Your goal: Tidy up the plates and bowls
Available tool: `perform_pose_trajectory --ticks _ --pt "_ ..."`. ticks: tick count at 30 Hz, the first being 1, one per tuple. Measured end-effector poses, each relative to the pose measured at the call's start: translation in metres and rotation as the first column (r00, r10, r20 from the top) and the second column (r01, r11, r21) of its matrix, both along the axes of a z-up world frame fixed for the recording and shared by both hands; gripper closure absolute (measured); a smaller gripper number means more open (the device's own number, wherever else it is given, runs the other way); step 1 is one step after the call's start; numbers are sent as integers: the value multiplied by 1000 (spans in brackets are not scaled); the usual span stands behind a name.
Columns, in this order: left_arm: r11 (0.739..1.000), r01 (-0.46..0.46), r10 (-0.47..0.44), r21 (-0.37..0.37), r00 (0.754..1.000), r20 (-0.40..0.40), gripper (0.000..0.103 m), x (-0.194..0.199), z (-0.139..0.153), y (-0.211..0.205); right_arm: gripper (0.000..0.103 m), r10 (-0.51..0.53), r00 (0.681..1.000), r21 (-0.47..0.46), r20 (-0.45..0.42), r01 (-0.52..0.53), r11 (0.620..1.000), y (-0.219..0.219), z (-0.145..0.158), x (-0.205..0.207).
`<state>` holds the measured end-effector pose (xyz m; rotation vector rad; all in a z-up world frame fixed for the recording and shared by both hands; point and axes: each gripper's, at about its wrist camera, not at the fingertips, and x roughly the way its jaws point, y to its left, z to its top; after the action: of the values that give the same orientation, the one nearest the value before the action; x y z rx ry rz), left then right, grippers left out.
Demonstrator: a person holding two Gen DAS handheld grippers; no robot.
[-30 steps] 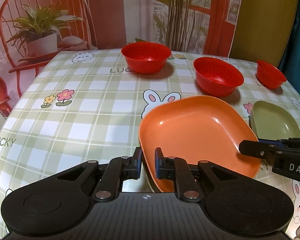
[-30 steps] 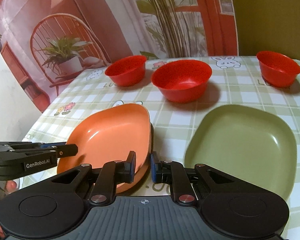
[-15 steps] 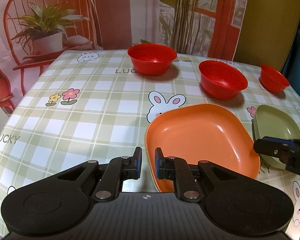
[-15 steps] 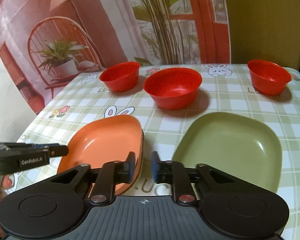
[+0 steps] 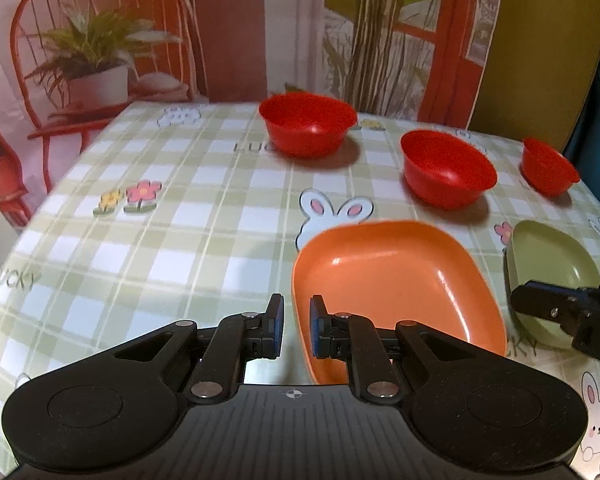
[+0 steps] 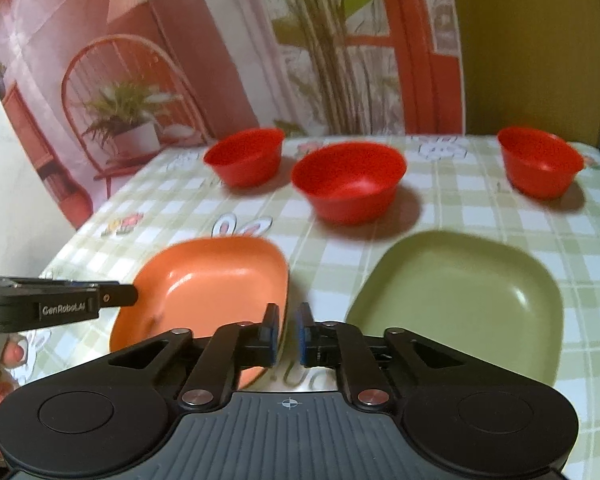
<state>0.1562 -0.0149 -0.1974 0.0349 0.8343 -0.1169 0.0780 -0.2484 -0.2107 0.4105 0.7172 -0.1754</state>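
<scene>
Orange plate [image 5: 392,280] flat on the checked tablecloth [image 5: 180,240], near edge; green plate [image 6: 460,300] just beside it to the right, apart. Three red bowls [image 6: 348,180] strung along the far side, well apart, likely waiting to be nested. Left gripper [image 5: 296,320] pressed together, empty, straddling the orange rim without pinching. Right gripper [image 6: 288,332] likewise drawn in, gripping nothing, poised over the gap between plates, probably ahead of a stacking move
</scene>
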Motion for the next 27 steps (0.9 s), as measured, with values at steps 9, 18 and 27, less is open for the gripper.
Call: perform_pose_trajectory --ticks 9,18,27 --pt "997 62 -56 -54 993 102 88 15 33 -18 86 -140 986 -79 91 148 986 -50 27 -20" --pt "983 166 -153 -79 977 150 88 27 44 -73 81 -251 960 -120 121 265 957 -94 28 -47" --pt "956 282 -273 -83 956 105 72 28 23 -125 81 -336 939 -104 79 343 934 -127 1 -70"
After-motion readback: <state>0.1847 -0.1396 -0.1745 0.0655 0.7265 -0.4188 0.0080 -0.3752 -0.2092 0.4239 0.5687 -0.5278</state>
